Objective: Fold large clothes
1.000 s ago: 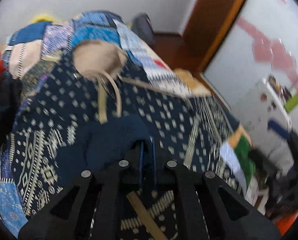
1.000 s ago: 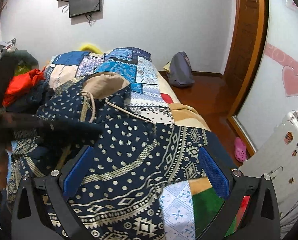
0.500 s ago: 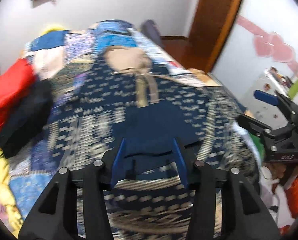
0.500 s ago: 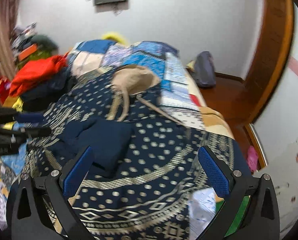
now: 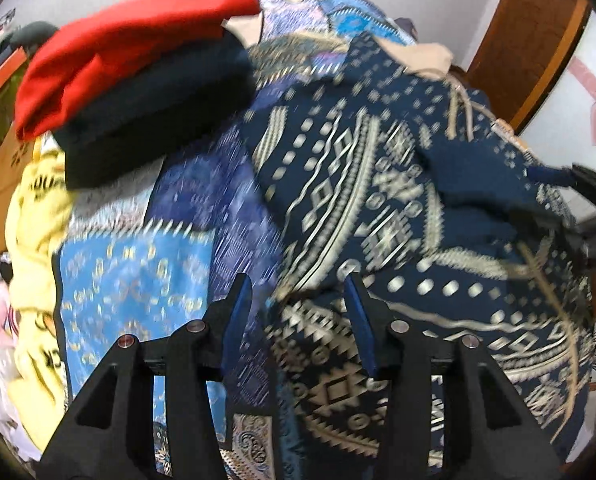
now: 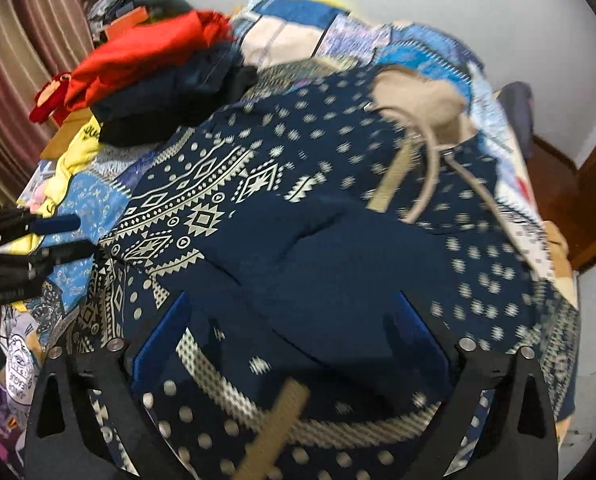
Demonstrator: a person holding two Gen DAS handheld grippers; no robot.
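Both the left tool [image 5: 298, 304] and the right tool [image 6: 290, 332] stood released over the navy patterned hoodie [image 6: 337, 240] spread on the bed's patchwork quilt [image 5: 138, 272], beside a red and dark clothes pile [image 6: 146, 76], writing too blurred to read.

patchwork bed [image 6: 102, 196], navy hoodie [image 6: 337, 248], clothes pile [image 6: 146, 80]

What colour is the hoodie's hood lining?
Beige, inside the navy patterned hoodie; the hood lining shows best in the right wrist view.
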